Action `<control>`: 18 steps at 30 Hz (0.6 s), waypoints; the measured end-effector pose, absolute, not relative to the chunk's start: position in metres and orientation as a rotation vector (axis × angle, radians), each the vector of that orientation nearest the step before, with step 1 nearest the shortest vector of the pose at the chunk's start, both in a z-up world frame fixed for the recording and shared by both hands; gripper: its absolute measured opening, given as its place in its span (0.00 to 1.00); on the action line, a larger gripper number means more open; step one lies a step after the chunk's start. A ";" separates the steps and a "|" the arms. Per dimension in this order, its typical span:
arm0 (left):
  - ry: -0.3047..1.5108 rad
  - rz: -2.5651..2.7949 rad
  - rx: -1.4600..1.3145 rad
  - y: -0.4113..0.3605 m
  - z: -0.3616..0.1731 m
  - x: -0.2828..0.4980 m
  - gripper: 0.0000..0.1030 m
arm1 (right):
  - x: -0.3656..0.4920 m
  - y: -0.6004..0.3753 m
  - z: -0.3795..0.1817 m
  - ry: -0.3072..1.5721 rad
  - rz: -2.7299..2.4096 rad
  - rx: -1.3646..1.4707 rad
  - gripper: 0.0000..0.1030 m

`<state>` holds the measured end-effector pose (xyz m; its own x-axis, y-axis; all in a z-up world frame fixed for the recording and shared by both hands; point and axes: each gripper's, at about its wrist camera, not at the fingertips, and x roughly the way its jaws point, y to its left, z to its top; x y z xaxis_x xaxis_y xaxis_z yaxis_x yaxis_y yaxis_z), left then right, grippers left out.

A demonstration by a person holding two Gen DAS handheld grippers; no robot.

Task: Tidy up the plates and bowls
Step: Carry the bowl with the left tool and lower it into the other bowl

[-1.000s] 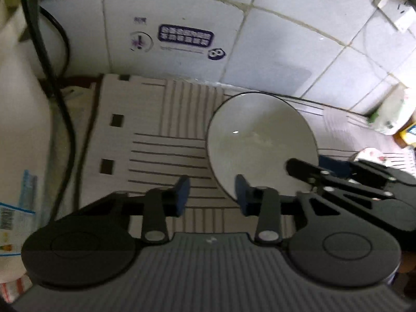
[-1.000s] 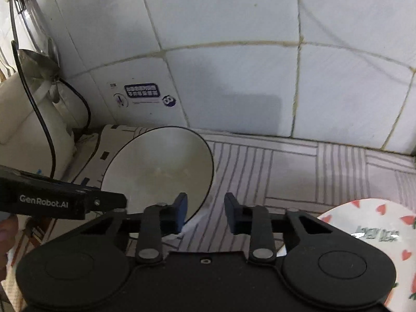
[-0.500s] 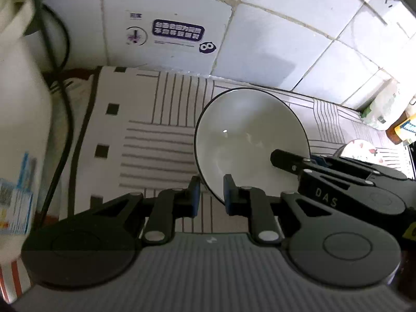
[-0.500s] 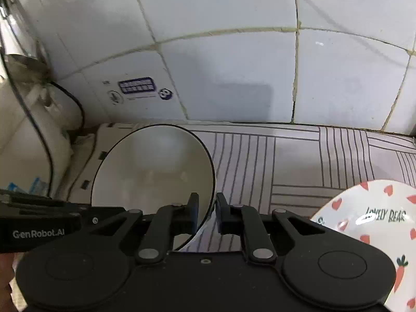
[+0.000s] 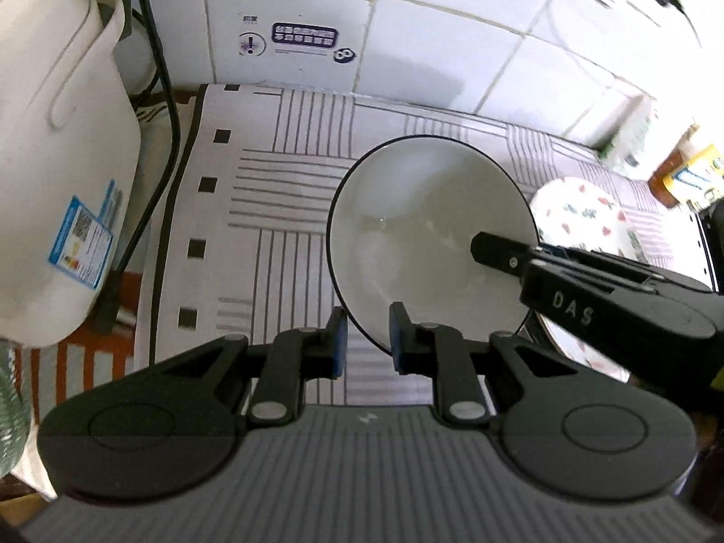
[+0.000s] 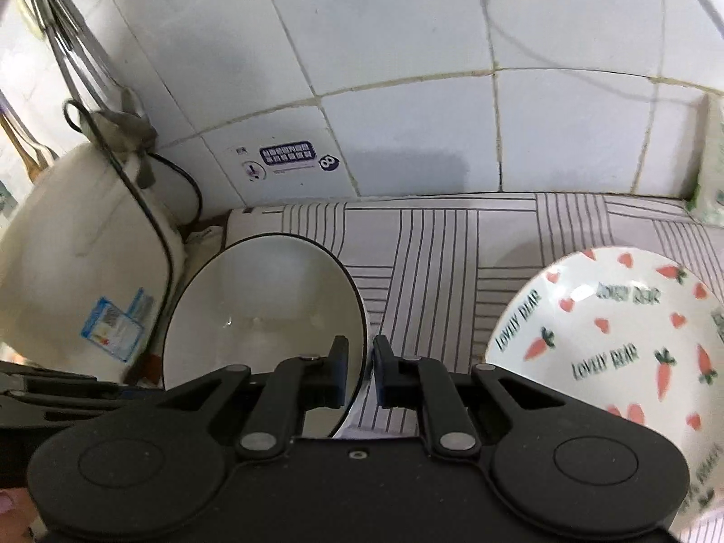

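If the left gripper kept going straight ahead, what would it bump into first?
Probably nothing new: the left gripper already has the rim of the white bowl between its fingers, so the bowl is first. The tiled wall lies farther on.

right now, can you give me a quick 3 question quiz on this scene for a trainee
1. True or false: the white bowl is stacked on the carrot plate.
2. Whose fingers straddle the bowl's rim: A) left gripper only, B) right gripper only, C) both?
3. Fill in: in the right wrist view, the white appliance stands on the bowl's ____ side.

Key: 1 false, they sit side by side; 2 C; 3 left.
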<state>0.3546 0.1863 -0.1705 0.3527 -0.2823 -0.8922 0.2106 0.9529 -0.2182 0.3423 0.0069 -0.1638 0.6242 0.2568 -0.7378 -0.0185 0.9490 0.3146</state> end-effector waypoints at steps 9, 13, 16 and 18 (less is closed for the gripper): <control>1.190 -0.357 -0.011 0.162 -0.129 0.310 0.17 | 0.287 -0.031 -0.138 0.867 0.134 0.381 0.12; 1.181 -0.389 0.030 0.139 -0.114 0.289 0.17 | 0.258 -0.054 -0.123 0.843 0.110 0.423 0.12; 1.179 -0.420 0.059 0.117 -0.103 0.273 0.16 | 0.236 -0.074 -0.109 0.818 0.096 0.432 0.12; 1.174 -0.442 0.073 0.100 -0.096 0.262 0.16 | 0.223 -0.086 -0.099 0.801 0.083 0.418 0.13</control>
<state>0.2620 0.1003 -0.0959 0.3117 -0.2970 -0.9026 0.3722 0.9122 -0.1716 0.2228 -0.0857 -0.0989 0.6972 0.2288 -0.6794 0.0839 0.9152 0.3942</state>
